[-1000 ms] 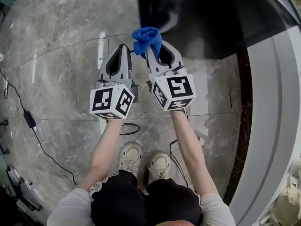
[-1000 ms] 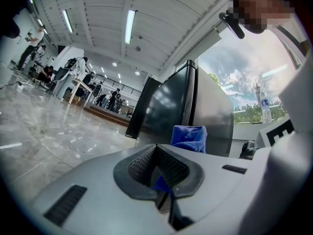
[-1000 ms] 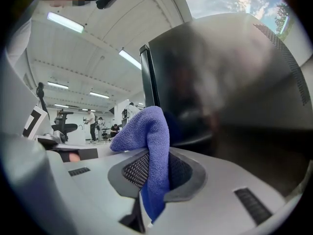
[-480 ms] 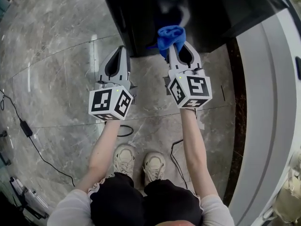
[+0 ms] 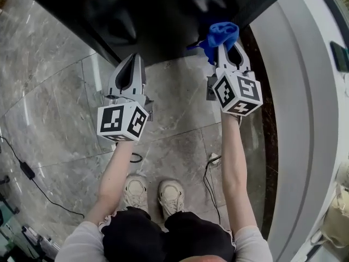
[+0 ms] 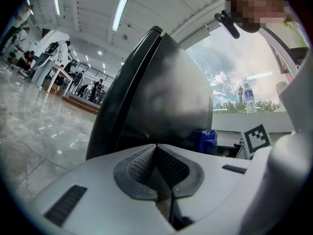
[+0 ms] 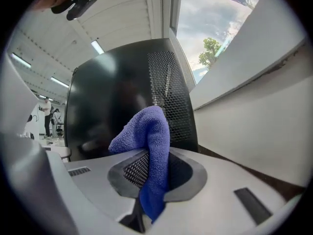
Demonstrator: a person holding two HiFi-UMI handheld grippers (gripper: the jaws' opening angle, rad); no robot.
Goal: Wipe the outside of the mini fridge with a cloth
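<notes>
My right claw (image 5: 226, 43) pinches the cloth (image 5: 221, 33); my left claw (image 5: 130, 60) is clenched on nothing. I risk scraping the mini fridge (image 5: 152, 15) with bare plastic.

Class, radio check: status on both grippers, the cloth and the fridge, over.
Left gripper shut, empty. Right gripper shut on blue cloth. Cloth at black mini fridge right edge, contact unclear. White wall close on right.

Grey left claw (image 5: 132, 57), right claw (image 5: 227, 46); black shorts (image 5: 163, 236)

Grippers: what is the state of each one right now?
Left gripper: closed, holding nothing.
Right gripper: closed on the blue cloth.
</notes>
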